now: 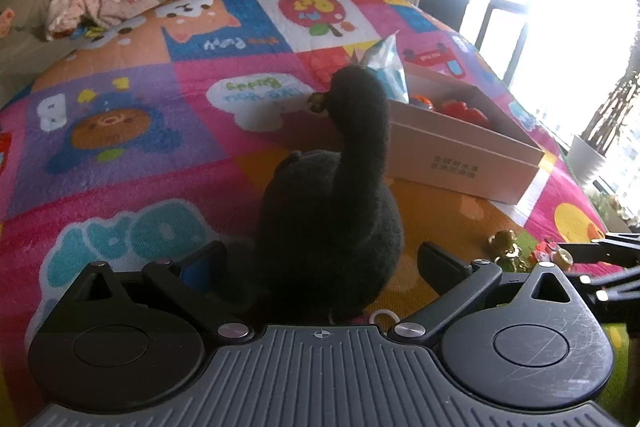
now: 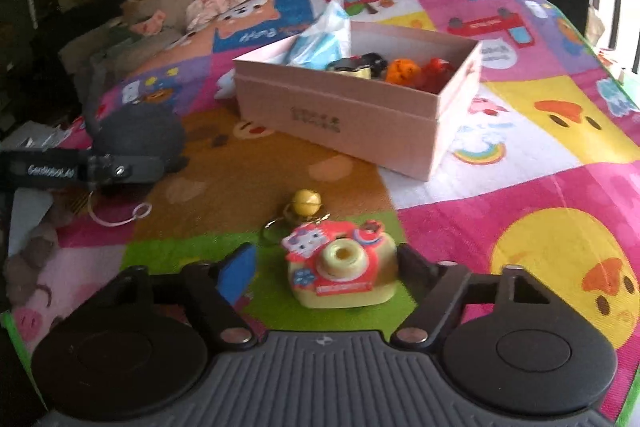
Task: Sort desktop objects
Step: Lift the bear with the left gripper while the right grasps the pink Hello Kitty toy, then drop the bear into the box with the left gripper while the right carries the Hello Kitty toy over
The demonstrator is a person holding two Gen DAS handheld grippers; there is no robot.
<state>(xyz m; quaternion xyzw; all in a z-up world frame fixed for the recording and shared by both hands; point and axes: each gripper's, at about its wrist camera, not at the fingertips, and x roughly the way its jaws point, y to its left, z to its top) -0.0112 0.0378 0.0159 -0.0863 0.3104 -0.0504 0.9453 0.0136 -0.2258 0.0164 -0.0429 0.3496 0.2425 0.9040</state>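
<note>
Left wrist view: left tool (image 1: pixel 322 267) straddles a black plush swan (image 1: pixel 332 195) standing upright on the patterned play mat (image 1: pixel 132 131). Jaws wide, both pads clear of the plush body. Pink cardboard box (image 1: pixel 460 151) lies just beyond the swan, holding orange toys and a blue-white packet. A gold bell keychain (image 1: pixel 505 247) lies on the mat to the right.

Right wrist view: right tool (image 2: pixel 326 267) frames a toy camera (image 2: pixel 342 273) lying on the mat. Jaws part-way in; right pad at the camera's side, left pad apart from it, no grip. Box (image 2: pixel 352 123) stands further back, well apart.
</note>
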